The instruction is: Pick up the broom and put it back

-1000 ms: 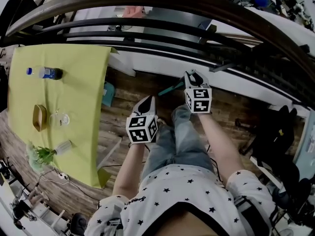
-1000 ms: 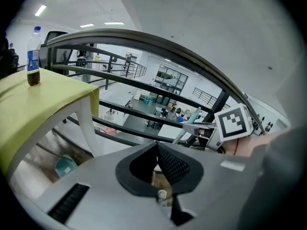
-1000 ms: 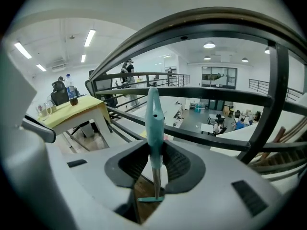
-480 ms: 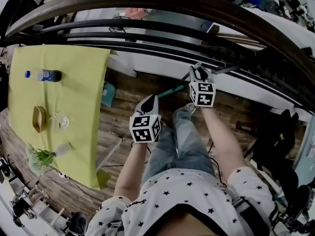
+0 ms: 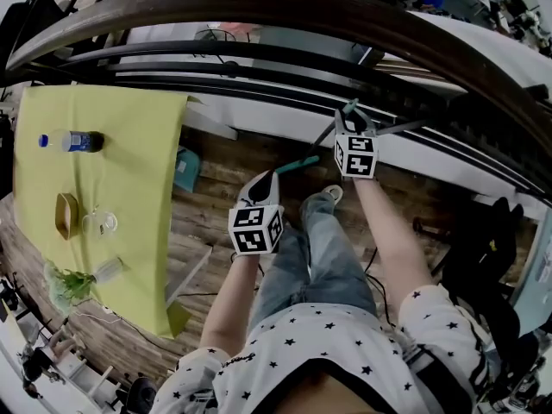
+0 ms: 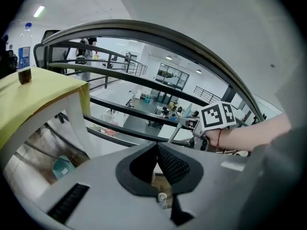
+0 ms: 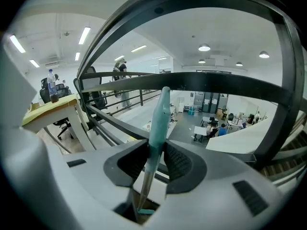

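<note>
Beside the railing (image 5: pixel 259 3) — broom (image 7: pixel 157 128) handle, tilted.

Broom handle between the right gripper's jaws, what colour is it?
Teal above, grey below: the long thin broom handle; best in the right gripper view.

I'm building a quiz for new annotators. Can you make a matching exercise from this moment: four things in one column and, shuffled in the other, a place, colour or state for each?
Things:
1. broom handle
2. left gripper
3. bottle
4. railing

Descriptions:
A. upright on the yellow cloth
B. dark curved bars
C. between the right gripper's jaws
D. jaws together, nothing between

Pairs: 1-C, 2-D, 3-A, 4-B.

The right gripper's jaws have just been opening slightly, with the handle between them.
</note>
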{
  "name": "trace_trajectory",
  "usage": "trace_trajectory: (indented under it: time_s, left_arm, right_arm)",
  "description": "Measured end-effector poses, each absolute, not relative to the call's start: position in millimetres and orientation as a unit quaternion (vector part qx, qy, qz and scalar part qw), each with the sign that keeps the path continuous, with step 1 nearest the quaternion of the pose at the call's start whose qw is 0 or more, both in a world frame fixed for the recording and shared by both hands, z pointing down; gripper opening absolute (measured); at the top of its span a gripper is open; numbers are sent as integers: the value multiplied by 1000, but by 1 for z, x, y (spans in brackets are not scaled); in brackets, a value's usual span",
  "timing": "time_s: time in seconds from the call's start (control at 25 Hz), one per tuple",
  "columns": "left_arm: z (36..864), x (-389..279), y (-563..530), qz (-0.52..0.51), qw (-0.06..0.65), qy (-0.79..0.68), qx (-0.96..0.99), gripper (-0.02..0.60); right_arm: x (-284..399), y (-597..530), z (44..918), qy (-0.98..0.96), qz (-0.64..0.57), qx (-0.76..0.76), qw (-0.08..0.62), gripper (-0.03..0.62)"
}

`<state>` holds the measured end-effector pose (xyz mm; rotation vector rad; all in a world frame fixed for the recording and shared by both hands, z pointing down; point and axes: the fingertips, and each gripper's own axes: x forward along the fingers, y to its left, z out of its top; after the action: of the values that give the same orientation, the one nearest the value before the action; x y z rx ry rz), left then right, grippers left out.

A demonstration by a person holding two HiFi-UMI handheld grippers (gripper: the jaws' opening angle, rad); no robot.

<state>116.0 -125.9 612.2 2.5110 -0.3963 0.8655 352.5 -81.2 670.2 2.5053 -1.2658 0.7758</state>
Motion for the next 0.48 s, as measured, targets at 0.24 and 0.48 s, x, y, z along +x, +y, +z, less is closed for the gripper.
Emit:
trace_trajectory:
  time_s: [0.24, 0.48]
  left_arm:
    - [617, 123, -126, 315, 227, -144, 910, 12]
    - [623, 122, -126, 322, 228, -149, 907, 12]
  right_arm:
    - [369, -89, 678, -430, 261, 857, 112, 106]
    - [388, -94, 685, -425, 260, 860, 114, 110]
